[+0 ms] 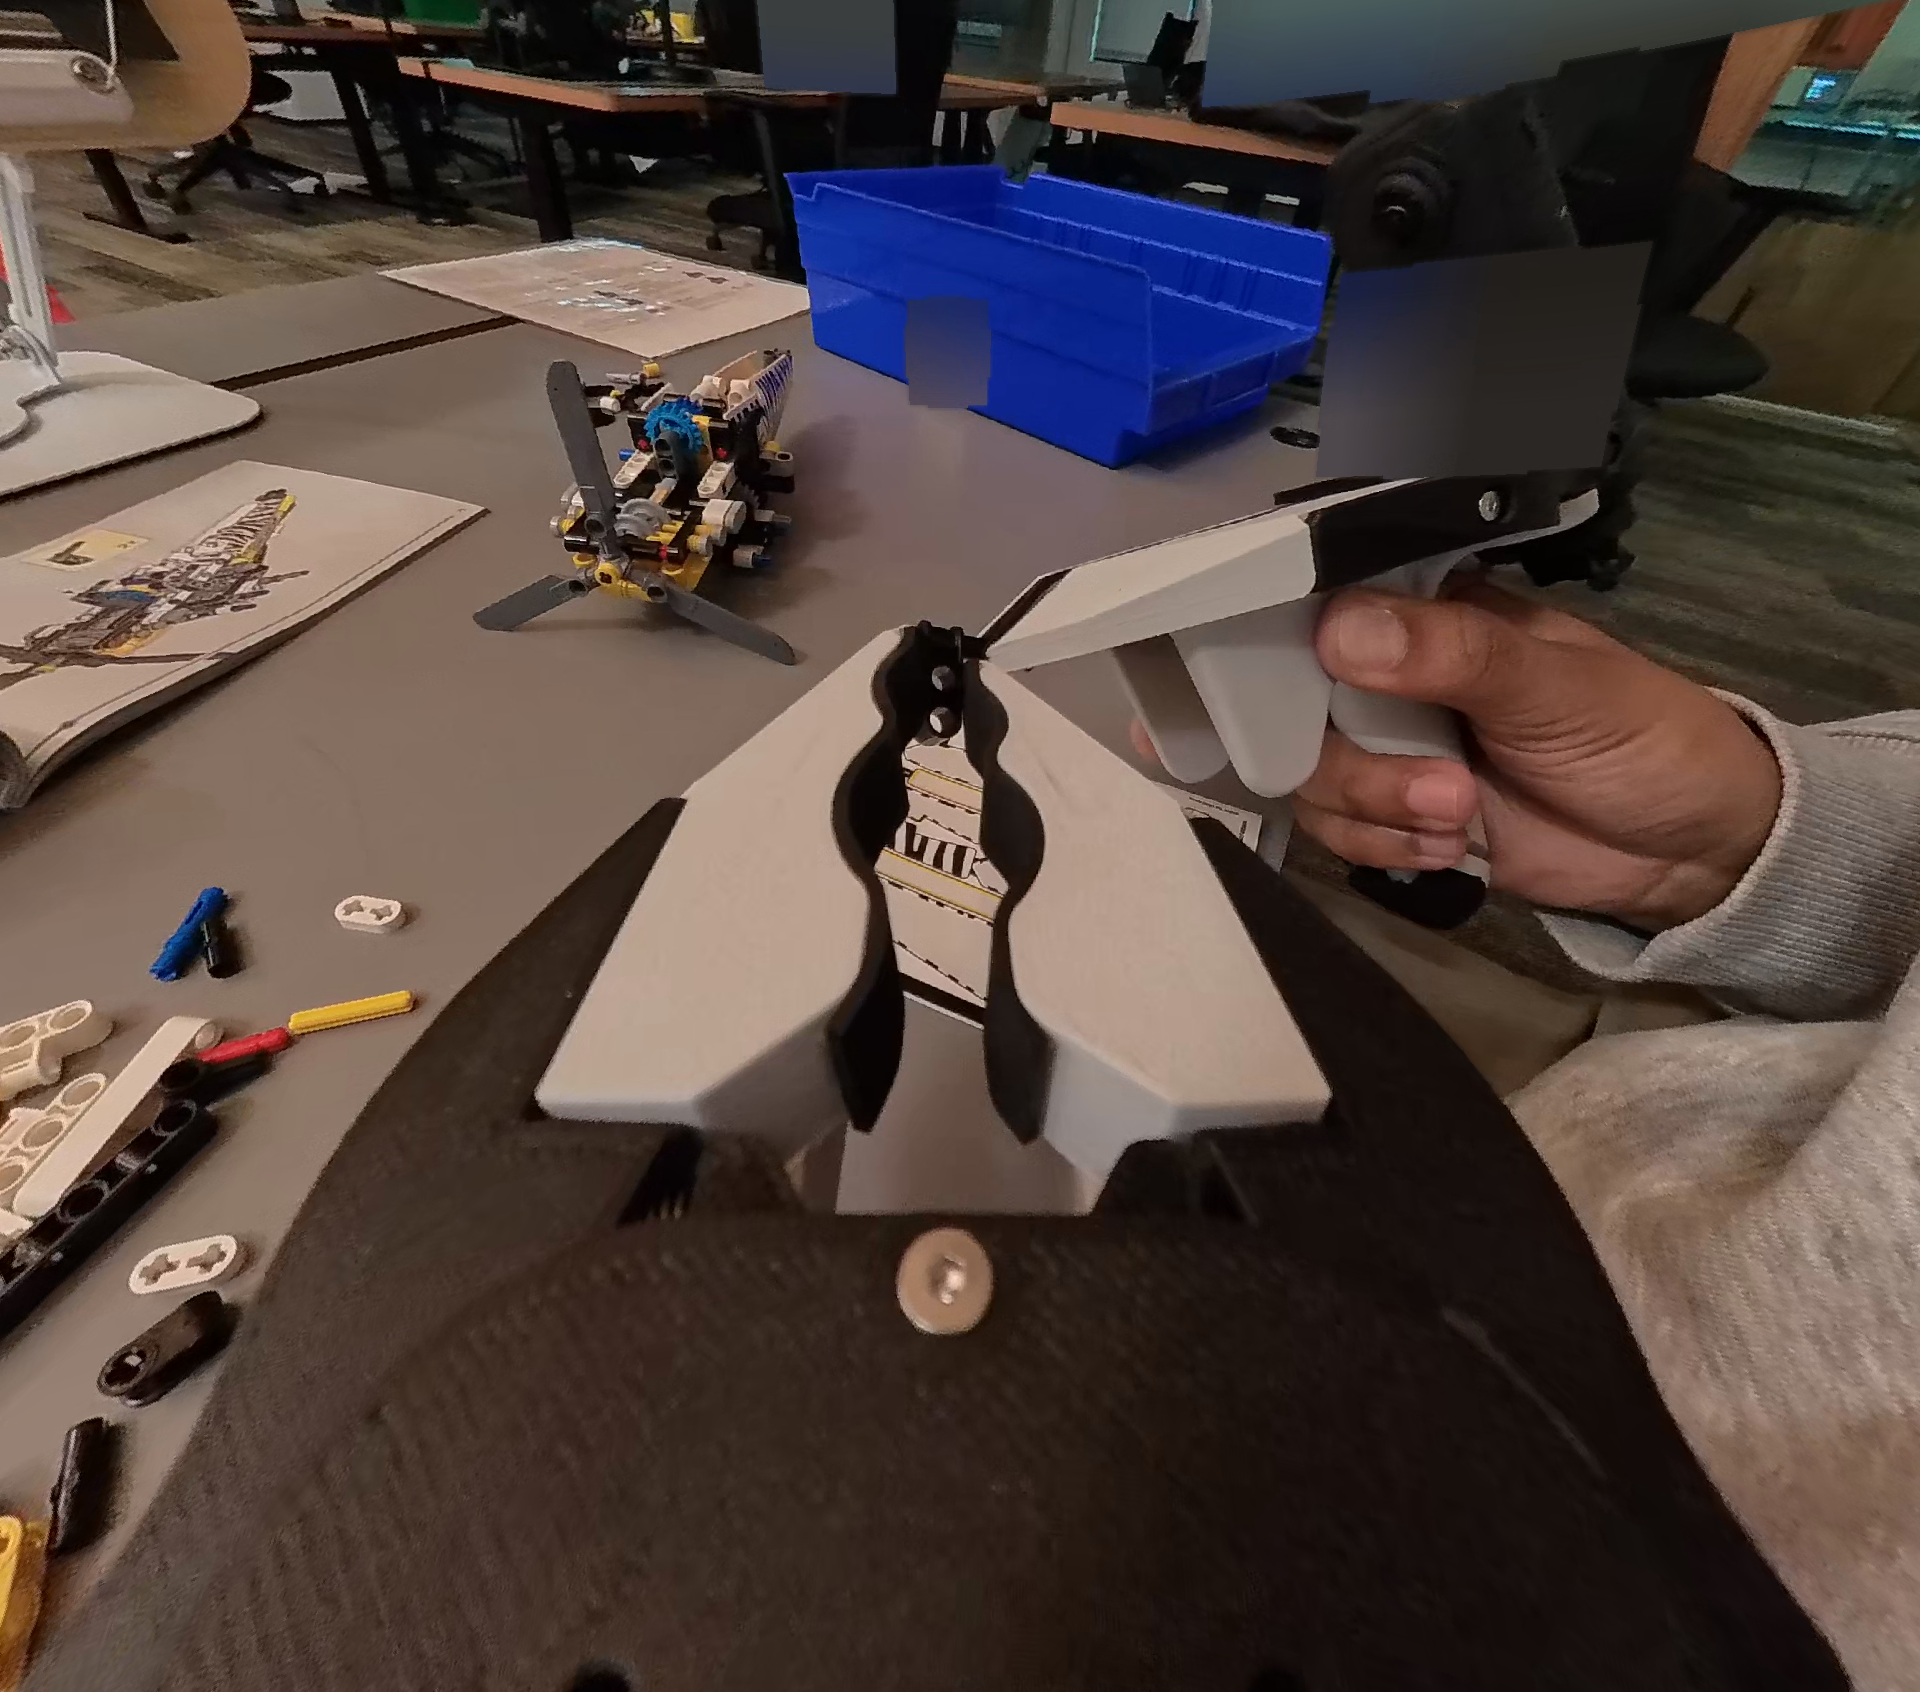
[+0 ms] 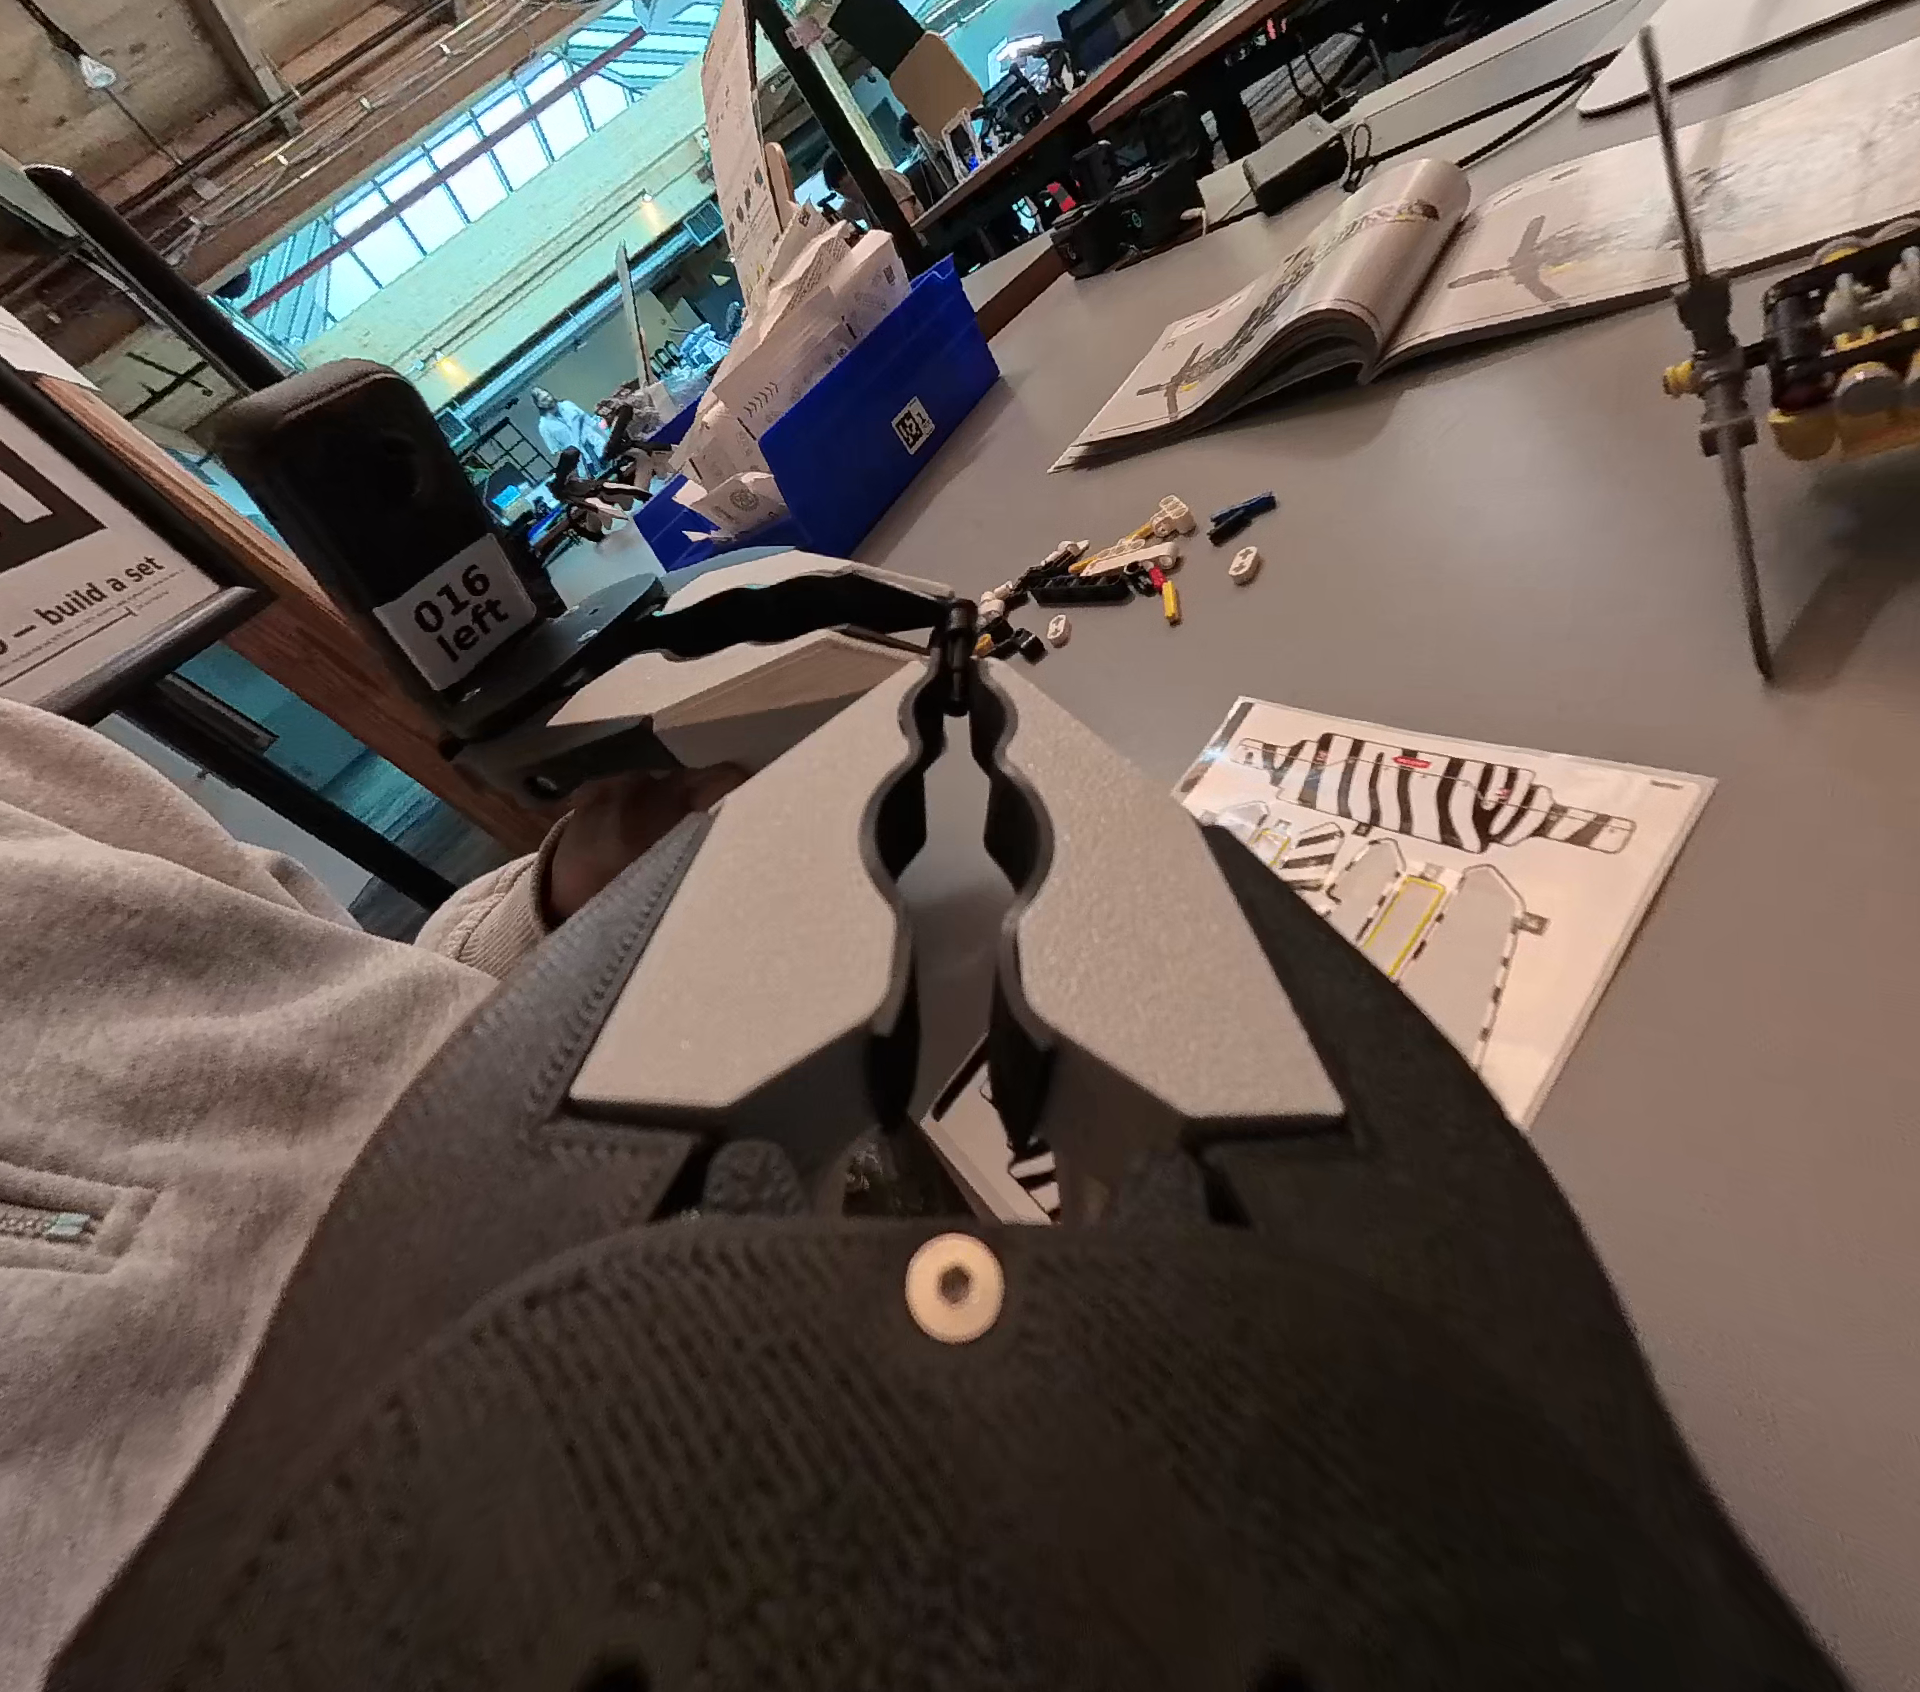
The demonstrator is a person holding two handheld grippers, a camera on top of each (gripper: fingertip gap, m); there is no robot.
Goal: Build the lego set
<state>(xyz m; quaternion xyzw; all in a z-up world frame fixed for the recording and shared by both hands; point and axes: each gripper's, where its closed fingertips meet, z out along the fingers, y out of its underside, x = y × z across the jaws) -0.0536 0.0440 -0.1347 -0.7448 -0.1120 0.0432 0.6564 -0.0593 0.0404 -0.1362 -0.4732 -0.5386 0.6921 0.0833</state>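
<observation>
My left gripper [image 1: 943, 655] is shut on a small black lego piece [image 1: 941, 695] with round holes and holds it above the table. My right gripper [image 2: 958, 676], held by a hand [image 1: 1507, 759], comes in from the right in the left wrist view [image 1: 987, 653]. Its tips are shut on the same black piece [image 2: 956, 629]. The left gripper's tip [image 2: 951, 603] meets it from the left. The partly built plane model [image 1: 675, 489] with a grey propeller stands on the grey table [image 1: 416, 707]. It also shows at the right edge of the right wrist view [image 2: 1829, 354].
Loose lego pieces [image 1: 125, 1102] lie at the front left, also seen in the right wrist view [image 2: 1122, 562]. An open instruction booklet [image 1: 156, 593] lies at the left. A sticker sheet [image 2: 1455, 873] lies under the grippers. A blue bin [image 1: 1060, 312] stands at the back. The tips of both grippers are at nearly the same place.
</observation>
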